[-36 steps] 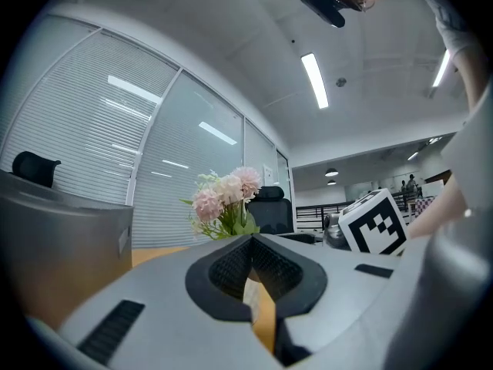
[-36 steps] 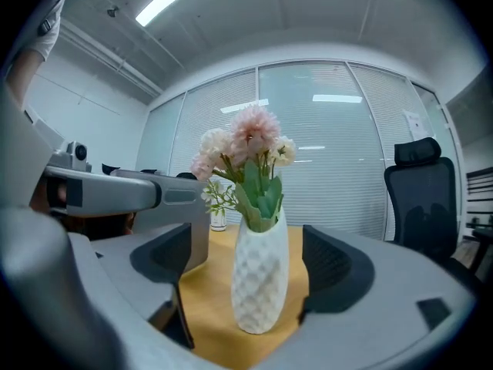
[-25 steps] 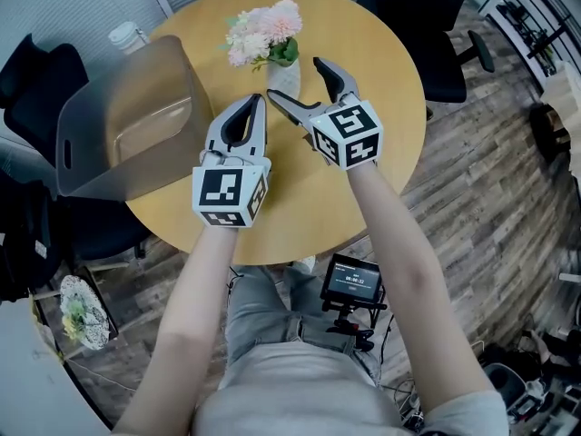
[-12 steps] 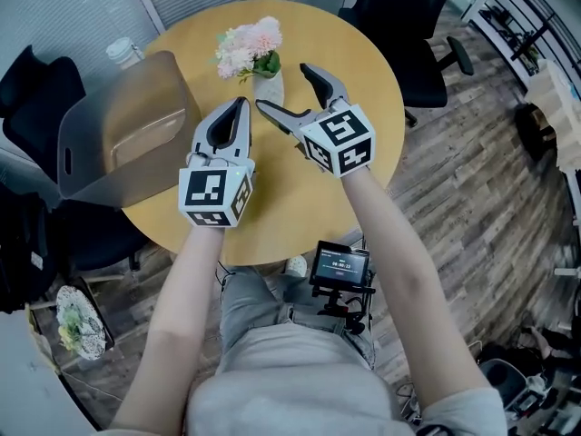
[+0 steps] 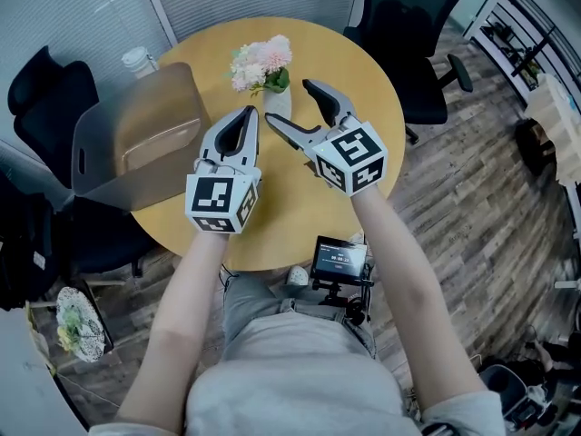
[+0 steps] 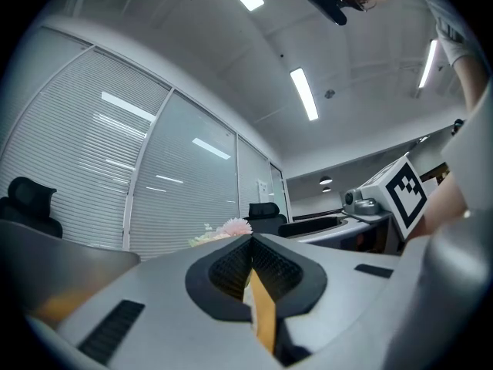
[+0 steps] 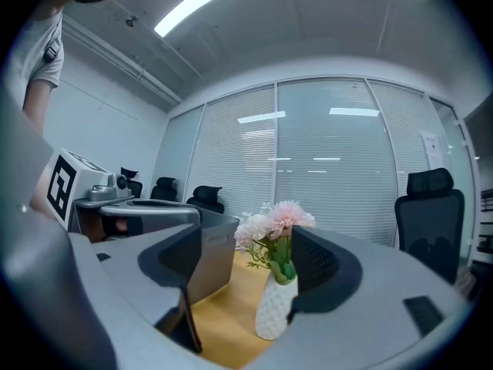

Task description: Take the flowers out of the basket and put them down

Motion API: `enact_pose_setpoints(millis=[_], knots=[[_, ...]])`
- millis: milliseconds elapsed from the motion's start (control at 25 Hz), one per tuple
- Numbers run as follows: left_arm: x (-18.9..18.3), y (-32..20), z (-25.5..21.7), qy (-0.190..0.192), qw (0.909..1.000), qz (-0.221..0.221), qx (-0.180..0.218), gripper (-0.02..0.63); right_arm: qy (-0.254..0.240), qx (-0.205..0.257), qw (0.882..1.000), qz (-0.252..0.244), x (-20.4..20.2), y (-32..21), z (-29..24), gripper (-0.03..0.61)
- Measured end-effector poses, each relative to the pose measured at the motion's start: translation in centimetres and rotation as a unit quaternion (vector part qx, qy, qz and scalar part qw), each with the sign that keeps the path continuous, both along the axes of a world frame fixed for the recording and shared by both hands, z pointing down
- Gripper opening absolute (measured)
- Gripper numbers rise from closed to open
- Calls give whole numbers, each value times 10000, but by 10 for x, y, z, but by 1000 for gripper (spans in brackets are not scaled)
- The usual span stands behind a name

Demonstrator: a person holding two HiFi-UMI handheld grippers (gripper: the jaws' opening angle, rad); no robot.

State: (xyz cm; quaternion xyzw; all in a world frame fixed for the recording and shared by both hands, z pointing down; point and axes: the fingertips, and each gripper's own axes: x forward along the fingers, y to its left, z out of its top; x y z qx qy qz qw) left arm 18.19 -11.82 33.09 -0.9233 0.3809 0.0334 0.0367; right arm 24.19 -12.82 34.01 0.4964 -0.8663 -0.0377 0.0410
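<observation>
Pink and white flowers (image 5: 261, 60) stand in a white vase (image 5: 278, 104) on the round wooden table (image 5: 363, 80), outside the grey basket (image 5: 150, 143) at the left. My right gripper (image 5: 292, 105) hovers above the table just this side of the vase; its jaws have just been closing a little but stand open, with nothing pressed between them. In the right gripper view the flowers (image 7: 277, 220) and vase (image 7: 273, 308) show beyond the gap of the right gripper (image 7: 250, 247), apart from it. My left gripper (image 5: 251, 113) is shut and empty beside the basket; flowers (image 6: 228, 227) peek over the left gripper (image 6: 250, 245).
A bottle (image 5: 138, 62) stands at the table's far left edge. Black office chairs (image 5: 408, 25) (image 5: 45, 89) ring the table. A small screen on a stand (image 5: 340, 260) sits below the near edge. The basket (image 7: 209, 259) rises left of the vase.
Both grippers have risen from the table toward the camera. The right jaws have narrowed slightly. The flowers and vase stay in place on the table.
</observation>
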Motion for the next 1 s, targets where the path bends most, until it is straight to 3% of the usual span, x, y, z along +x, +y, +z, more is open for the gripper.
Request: enact_pose_setpoints(millis=[80, 200, 520, 720, 1000], knots=[[-1, 0, -2, 32, 10000, 43, -12, 3, 59, 122, 9999, 44, 1, 3, -6, 305], [0, 2, -4, 6, 9999, 121, 23, 3, 115, 239, 9996, 49, 1, 7, -14, 267], [1, 8, -14, 107, 9998, 123, 112, 3, 191, 518, 9982, 225, 5, 27, -34, 67], [-4, 10, -16, 103, 9997, 89, 199, 3, 46, 527, 9983, 253, 3, 37, -40, 29], [-11, 14, -21, 142, 9997, 56, 199, 3, -403, 501, 9962, 584, 2, 53, -51, 25]])
